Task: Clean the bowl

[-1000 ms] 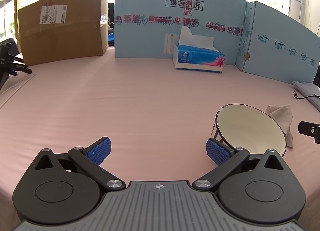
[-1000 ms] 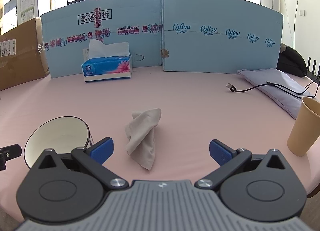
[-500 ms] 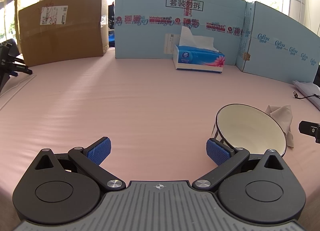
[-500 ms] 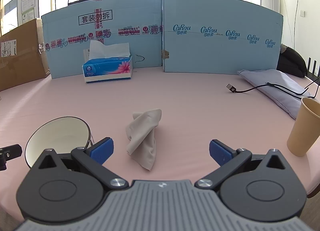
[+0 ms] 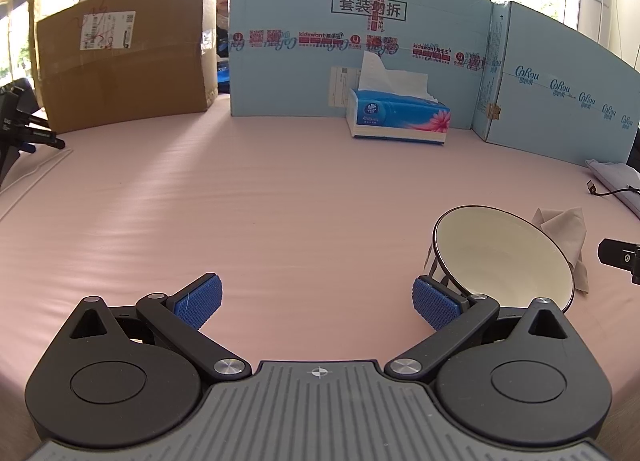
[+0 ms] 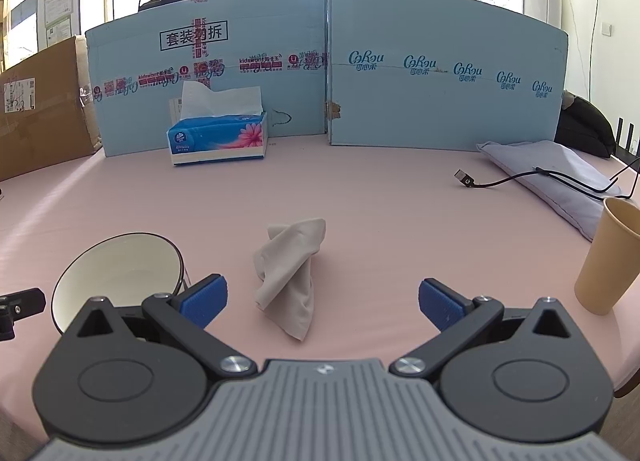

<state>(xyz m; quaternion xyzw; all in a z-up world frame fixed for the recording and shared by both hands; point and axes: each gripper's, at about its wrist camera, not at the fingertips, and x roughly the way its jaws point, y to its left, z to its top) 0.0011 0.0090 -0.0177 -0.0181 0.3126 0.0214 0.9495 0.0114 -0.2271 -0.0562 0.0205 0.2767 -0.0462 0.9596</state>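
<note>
A white bowl with a dark rim stands on the pink table, just past my left gripper's right finger; it also shows in the right wrist view, left of my right gripper's left finger. A crumpled beige cloth lies straight ahead of my right gripper, between its open fingers' line; it also shows in the left wrist view, behind the bowl. My left gripper is open and empty. My right gripper is open and empty.
A blue tissue box stands at the back against blue cardboard panels. A brown cardboard box is at the back left. A paper cup, a USB cable and a grey pouch lie at the right.
</note>
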